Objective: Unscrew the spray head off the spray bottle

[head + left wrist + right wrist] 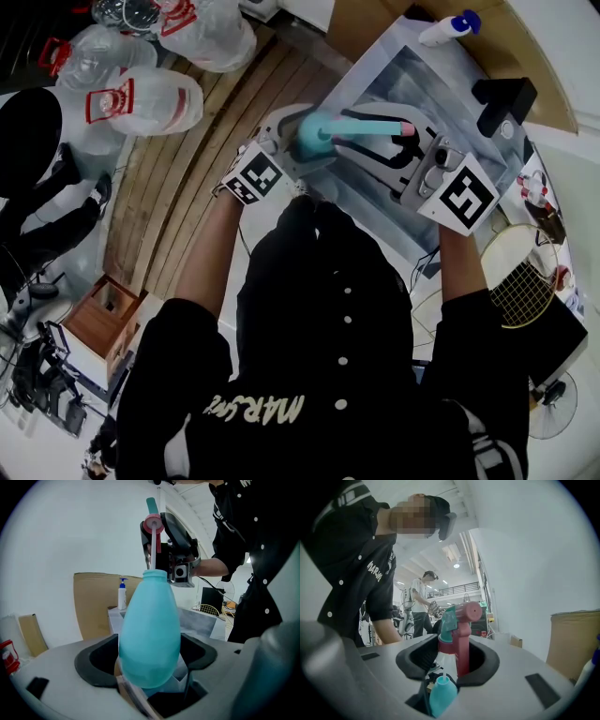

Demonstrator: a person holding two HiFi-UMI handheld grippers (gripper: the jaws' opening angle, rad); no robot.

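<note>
A turquoise spray bottle (314, 139) stands upright between the fingers of my left gripper (305, 150), which is shut on its round body (150, 630). The bottle's neck is bare at the top. Above it hangs the pink spray head (153, 525) with a turquoise trigger, and my right gripper (405, 150) is shut on it. In the right gripper view the spray head (461, 634) sits between the dark pads (417, 660), with the bottle's neck (440, 695) below it. A thin white dip tube (153, 550) runs from the head down into the neck.
A grey mat (394, 75) covers the table below. A white pump bottle (450, 26) with a blue cap stands at the far edge, with a black object (502, 101) to its right. Large water jugs (141, 98) lie on the floor to the left. A racket (520, 277) lies at the right.
</note>
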